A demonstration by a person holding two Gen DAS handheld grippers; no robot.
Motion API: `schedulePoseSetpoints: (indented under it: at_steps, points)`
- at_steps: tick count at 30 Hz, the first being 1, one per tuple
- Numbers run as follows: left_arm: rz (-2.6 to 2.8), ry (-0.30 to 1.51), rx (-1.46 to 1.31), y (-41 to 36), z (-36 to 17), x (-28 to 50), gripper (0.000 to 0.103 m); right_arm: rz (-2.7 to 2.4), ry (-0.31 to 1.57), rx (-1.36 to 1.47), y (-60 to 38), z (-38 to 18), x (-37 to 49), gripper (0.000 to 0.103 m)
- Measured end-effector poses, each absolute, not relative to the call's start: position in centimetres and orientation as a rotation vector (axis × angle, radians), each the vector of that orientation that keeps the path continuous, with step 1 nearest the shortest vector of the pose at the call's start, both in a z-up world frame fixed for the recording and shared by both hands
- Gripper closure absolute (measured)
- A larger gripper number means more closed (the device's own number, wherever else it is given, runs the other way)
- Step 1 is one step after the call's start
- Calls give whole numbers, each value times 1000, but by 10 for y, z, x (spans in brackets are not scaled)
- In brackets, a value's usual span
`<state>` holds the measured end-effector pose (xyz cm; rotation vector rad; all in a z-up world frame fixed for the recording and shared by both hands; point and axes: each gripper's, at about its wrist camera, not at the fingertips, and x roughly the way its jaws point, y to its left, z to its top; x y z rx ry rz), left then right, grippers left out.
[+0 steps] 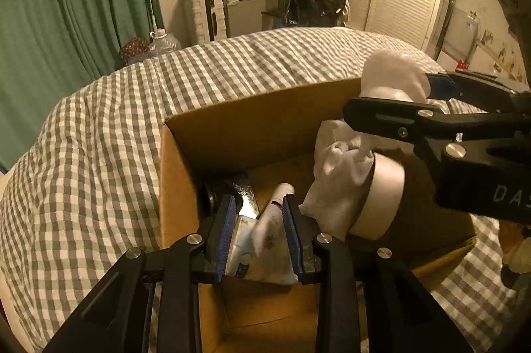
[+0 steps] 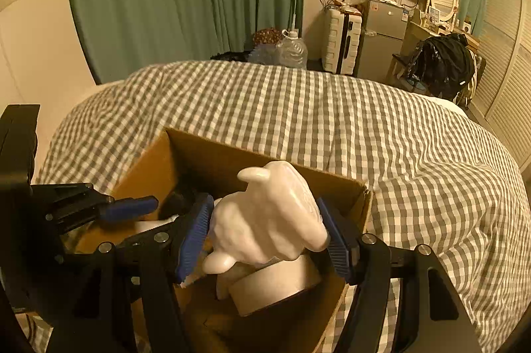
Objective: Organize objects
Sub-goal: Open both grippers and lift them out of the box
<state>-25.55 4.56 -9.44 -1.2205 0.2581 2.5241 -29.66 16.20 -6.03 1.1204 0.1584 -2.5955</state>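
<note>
Checked bedspread under your open box. Left gripper pinches a white packet, print illegible, above the box floor. Right gripper clamps a pale hand figure over the box, hiding contents below. Right gripper's body reads "DAS", cut off.

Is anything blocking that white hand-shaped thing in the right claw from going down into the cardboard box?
Partly. The right gripper holds the white hand figure over the cardboard box, but a roll of tape sits directly beneath it, with white cloth alongside. The left gripper, holding a white packet, also crowds the box.
</note>
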Motion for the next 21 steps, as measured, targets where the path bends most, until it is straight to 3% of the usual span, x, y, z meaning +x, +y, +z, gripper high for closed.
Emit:
schedulePoseSetpoints:
  at_steps: [2,3,5,6,10,15,21]
  points:
    - [2534,249,-1218,44,-88,-254,67,-2602,124,1102,165,-54,-294,39]
    - [2538,242,-1218,43,-83,-254,53,-2603,106,1095,166,-50,-291,36]
    - [2562,224,-1203,40,-72,-248,36,-2617,75,1081,170,-41,-287,28]
    - [2570,219,-1192,38,-67,-243,33,-2625,61,1070,172,-35,-284,26]
    - [2624,242,-1163,32,-37,-225,26,-2646,65,1018,177,-7,-261,24]
    - [2724,251,-1056,22,15,-186,10,-2687,114,909,183,47,-214,19]
    - [2803,243,-958,12,66,-139,6,-2722,156,774,189,105,-152,14]
